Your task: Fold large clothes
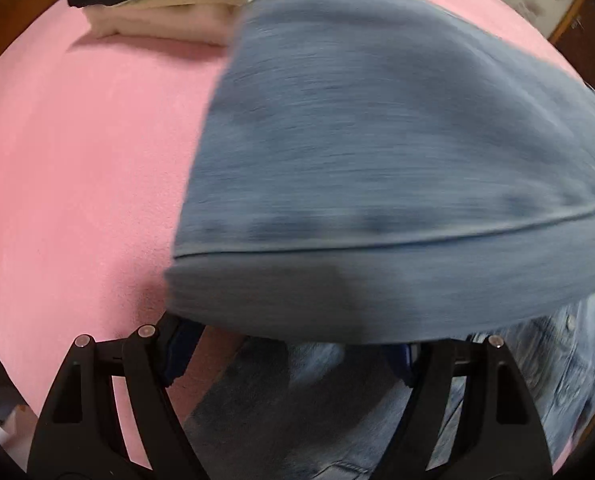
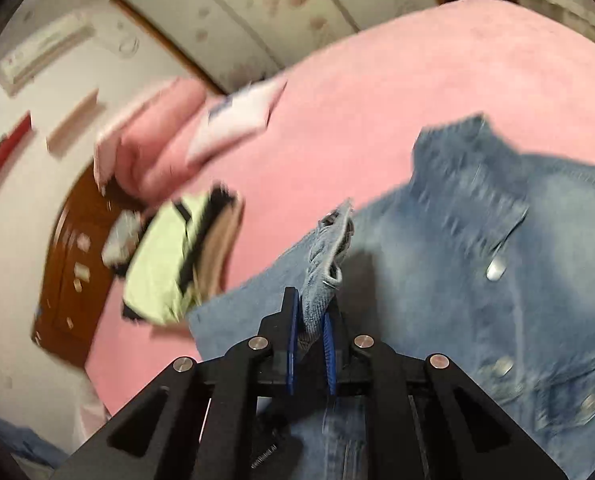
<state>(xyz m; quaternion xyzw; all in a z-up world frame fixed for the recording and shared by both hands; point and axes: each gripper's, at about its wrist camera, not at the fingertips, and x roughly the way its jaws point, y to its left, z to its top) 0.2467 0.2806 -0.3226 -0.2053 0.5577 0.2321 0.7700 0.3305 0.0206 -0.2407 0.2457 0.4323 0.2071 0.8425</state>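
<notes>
A blue denim jacket [image 2: 477, 264] lies on the pink bed cover [image 2: 417, 92], collar toward the far side, metal buttons showing. My right gripper [image 2: 311, 320] is shut on a denim cuff [image 2: 329, 240] and holds it above the jacket. In the left wrist view a large blurred fold of the denim jacket [image 1: 377, 152] hangs in front of the camera and hides the fingertips. My left gripper [image 1: 289, 344] has its jaws spread wide apart, and more denim lies below it.
A stack of folded clothes [image 1: 169, 4], pale green, black and cream, sits at the far side of the pink bed cover [image 1: 77, 180]; it also shows in the right wrist view [image 2: 173, 256]. A pink pillow [image 2: 153, 136] and a wooden headboard [image 2: 69, 280] lie beyond.
</notes>
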